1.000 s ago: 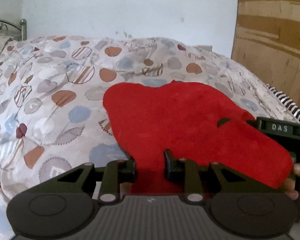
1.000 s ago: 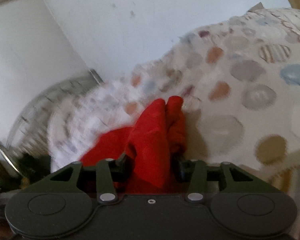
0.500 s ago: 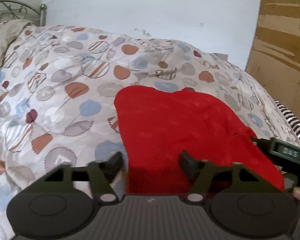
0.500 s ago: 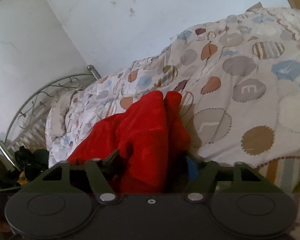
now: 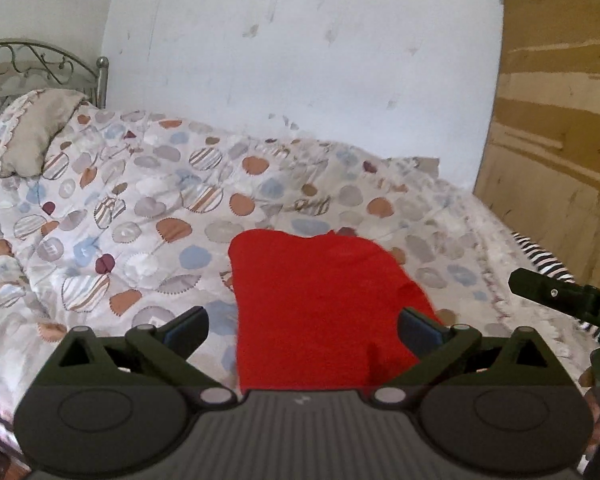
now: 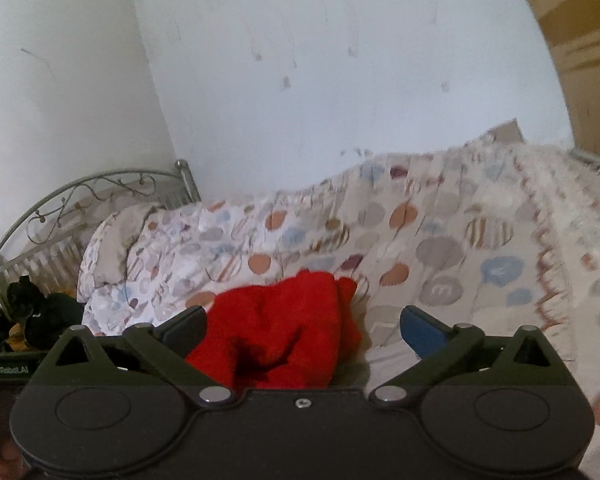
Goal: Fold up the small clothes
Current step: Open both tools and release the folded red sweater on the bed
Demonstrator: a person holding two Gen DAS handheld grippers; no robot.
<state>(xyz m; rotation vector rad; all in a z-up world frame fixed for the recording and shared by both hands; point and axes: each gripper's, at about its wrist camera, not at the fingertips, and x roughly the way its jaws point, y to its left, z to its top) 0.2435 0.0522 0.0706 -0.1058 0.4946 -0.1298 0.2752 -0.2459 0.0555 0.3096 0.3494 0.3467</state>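
The left gripper [image 5: 302, 330] has its jaws opening, spread wide now, and the pads press on nothing; the red garment [image 5: 320, 304] lies on the bed in the gap between them, its left edge clear of the left finger [image 5: 188, 326] while its right edge runs close by the right finger [image 5: 418, 328] (whether cloth brushes that pad I cannot tell). The right gripper [image 6: 302, 330] is likewise opening, jaws far apart and gripping nothing, with the same garment [image 6: 276, 332] bunched in thick folds below and between its fingers, nearer the left one. From the left wrist view the garment looks flat and roughly squared, lying on the patterned bedspread [image 5: 120, 220] toward the bed's near edge. Out at the right of that view the other gripper's dark body [image 5: 556, 296] pokes in, with a hand [image 5: 596, 400] on its handle. Further off, a pillow [image 5: 32, 136] leans against the metal headboard [image 5: 40, 56], a pale marked wall [image 5: 300, 60] rises behind the bed, and brown boards [image 5: 560, 120] stand to the right.
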